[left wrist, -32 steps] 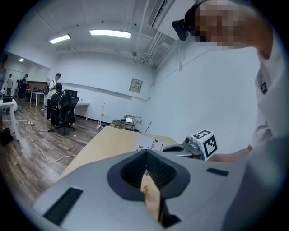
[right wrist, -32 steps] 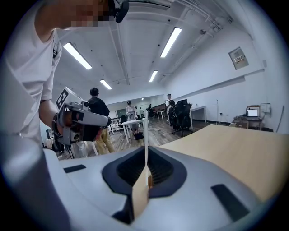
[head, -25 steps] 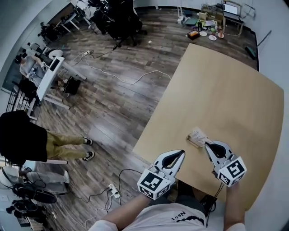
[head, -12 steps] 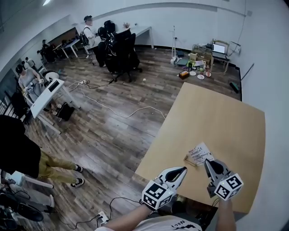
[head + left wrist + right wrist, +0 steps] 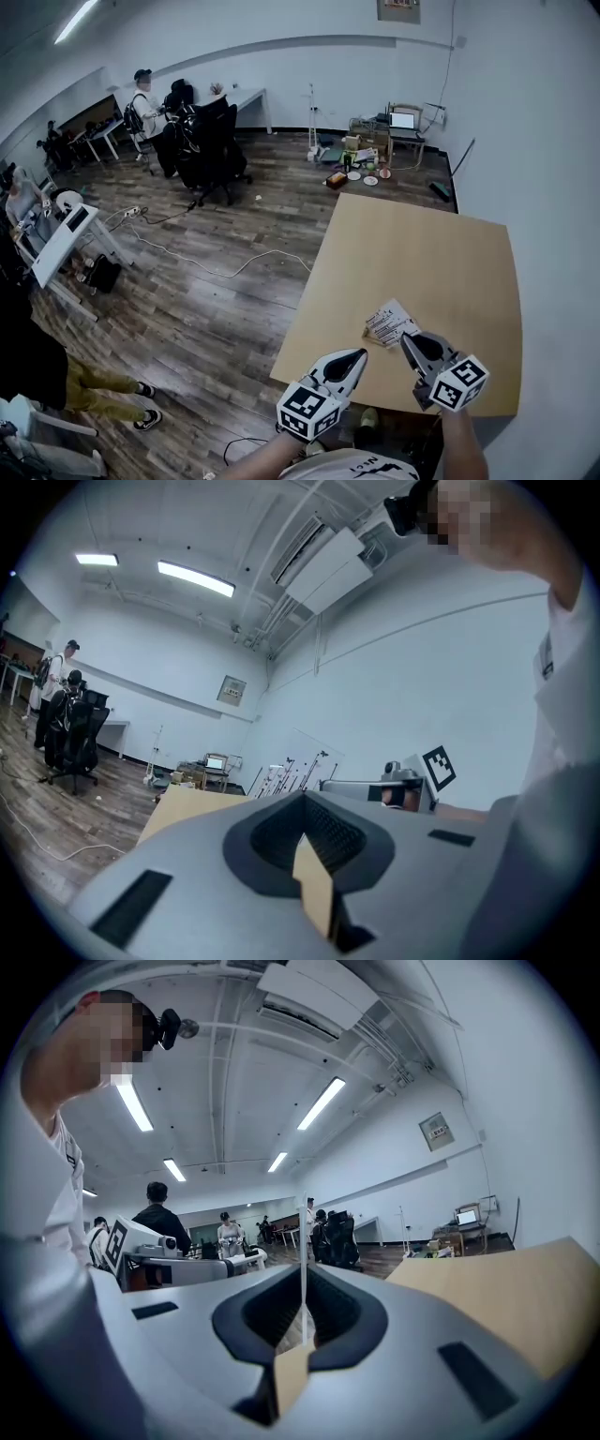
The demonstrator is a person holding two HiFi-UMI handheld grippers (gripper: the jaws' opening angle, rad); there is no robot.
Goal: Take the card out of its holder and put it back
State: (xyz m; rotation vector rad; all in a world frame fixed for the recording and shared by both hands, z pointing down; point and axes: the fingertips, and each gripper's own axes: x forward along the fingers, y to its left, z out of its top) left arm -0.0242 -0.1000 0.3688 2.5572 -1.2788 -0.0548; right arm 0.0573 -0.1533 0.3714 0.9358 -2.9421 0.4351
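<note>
Right fingers pinch the card at the near end of the table

The right gripper [image 5: 407, 338] has its fingers closed narrowly on the near edge of the white card [image 5: 391, 322], which shows edge-on as a thin white line between them in the right gripper view. The card's holder [image 5: 369, 335] sits at the card's lower left corner on the table [image 5: 422, 244]. The left gripper [image 5: 360, 356] hovers just left of it, fingers pressed together and empty.

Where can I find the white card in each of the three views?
Head view: card low, right of centre, at the right gripper's jaws.
Left gripper view: not visible.
Right gripper view: thin white edge, centre, between the jaws.
Shared landmark: the tan table.
</note>
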